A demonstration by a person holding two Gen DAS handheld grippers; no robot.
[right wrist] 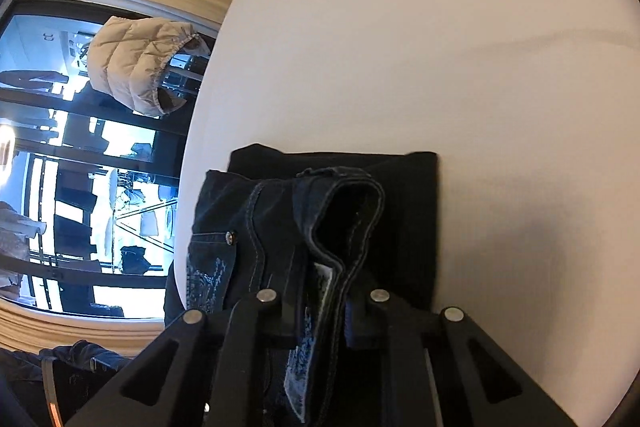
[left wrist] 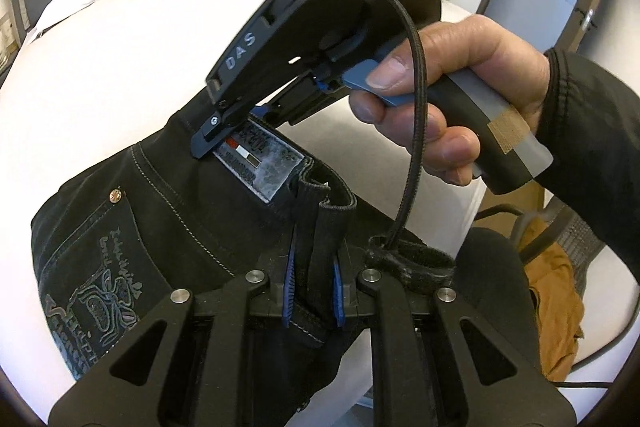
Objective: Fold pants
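Black jeans (left wrist: 168,211) lifted by the waistband over a white bed (left wrist: 120,67), left gripper (left wrist: 314,291) clamped on a waistband fold, right gripper (left wrist: 212,139) pinching the waistband beside the label (left wrist: 260,163), person's hand (left wrist: 440,99) squeezing its trigger.

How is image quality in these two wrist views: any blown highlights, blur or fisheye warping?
Left wrist view: sharp and evenly lit; the right gripper and black jeans are crisp, though the white bed sheet bulges with fisheye warping. Right wrist view: softer; the window is blown out bluish-white, and the jeans' folds go almost featureless black.
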